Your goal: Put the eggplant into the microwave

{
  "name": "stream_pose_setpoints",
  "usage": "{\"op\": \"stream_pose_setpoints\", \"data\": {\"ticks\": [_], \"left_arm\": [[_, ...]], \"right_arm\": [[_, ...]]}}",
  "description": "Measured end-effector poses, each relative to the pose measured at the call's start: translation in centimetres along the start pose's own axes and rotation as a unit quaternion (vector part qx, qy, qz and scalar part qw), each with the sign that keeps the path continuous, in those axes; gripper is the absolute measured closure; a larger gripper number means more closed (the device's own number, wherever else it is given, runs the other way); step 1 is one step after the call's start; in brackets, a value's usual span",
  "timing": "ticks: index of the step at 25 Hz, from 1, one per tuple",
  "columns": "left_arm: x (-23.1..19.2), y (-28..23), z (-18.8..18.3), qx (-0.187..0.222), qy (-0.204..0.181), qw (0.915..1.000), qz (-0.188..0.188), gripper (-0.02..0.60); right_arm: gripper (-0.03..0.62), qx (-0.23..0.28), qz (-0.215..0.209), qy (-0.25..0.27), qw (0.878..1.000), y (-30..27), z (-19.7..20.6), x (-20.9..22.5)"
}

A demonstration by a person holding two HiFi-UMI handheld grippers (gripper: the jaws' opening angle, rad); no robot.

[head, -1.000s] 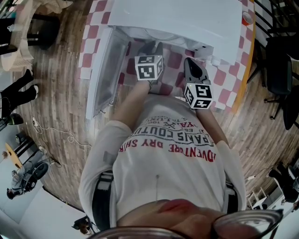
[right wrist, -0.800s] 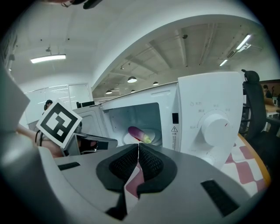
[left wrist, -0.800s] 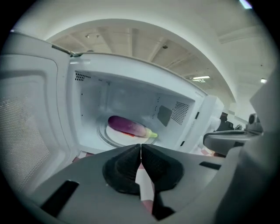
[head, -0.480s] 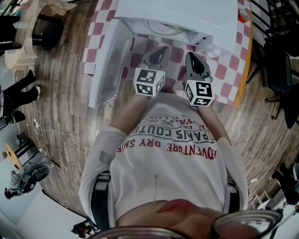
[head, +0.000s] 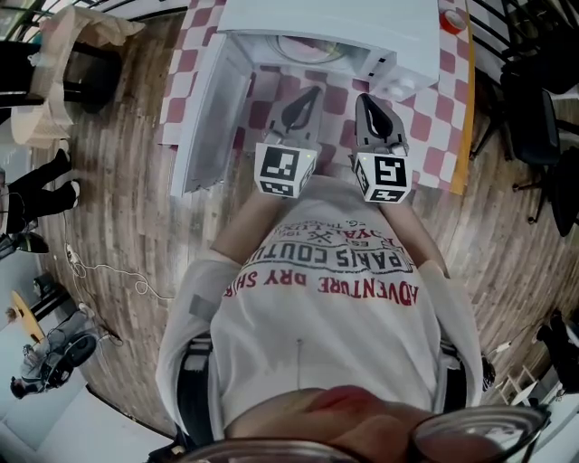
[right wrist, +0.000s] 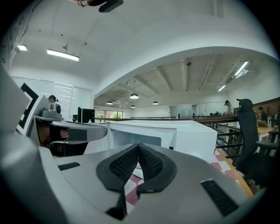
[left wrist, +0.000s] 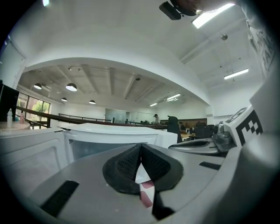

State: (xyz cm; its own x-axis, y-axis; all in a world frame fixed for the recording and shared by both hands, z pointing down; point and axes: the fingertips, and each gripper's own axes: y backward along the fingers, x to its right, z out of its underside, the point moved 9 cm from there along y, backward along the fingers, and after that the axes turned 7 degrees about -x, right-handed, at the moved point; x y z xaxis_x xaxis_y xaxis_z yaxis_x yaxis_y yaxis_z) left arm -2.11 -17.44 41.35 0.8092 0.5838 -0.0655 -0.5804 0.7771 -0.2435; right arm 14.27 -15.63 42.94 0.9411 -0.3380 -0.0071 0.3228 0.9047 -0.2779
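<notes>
The microwave [head: 344, 23] is white and boxy and stands upright toward the far edge of the desk [head: 425, 108], which is covered in pink-and-white checks. Its door [head: 210, 118] is swung wide open along the desk's left edge. The open cavity faces the near edge, and a pale round turntable plate [head: 312, 50] lies flat inside. Whether anything rests on the plate cannot be told.

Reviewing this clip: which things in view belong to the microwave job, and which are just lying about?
Job in hand:
- microwave, its door open
- left gripper and right gripper, jaws shut and empty
- no eggplant can be made out

Lying about:
- checked tablecloth
- round red thing at the table's corner
- black chair
- cable on the floor
</notes>
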Motion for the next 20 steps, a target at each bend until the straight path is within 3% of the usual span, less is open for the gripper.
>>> {"op": "stream_pose_setpoints", "data": {"ticks": [14,20], "left_arm": [[0.6,0.9,-0.3,0.016,0.023,0.9996,0.002,0.555],[0.6,0.6,-0.3,0.013,0.007,0.9999,0.002,0.555]], "right_arm": [[0.568,-0.004,-0.005,0.007,1.0,1.1,0.3,-0.1],[0.568,-0.002,-0.005,0.003,1.0,0.9,0.3,0.0]]}}
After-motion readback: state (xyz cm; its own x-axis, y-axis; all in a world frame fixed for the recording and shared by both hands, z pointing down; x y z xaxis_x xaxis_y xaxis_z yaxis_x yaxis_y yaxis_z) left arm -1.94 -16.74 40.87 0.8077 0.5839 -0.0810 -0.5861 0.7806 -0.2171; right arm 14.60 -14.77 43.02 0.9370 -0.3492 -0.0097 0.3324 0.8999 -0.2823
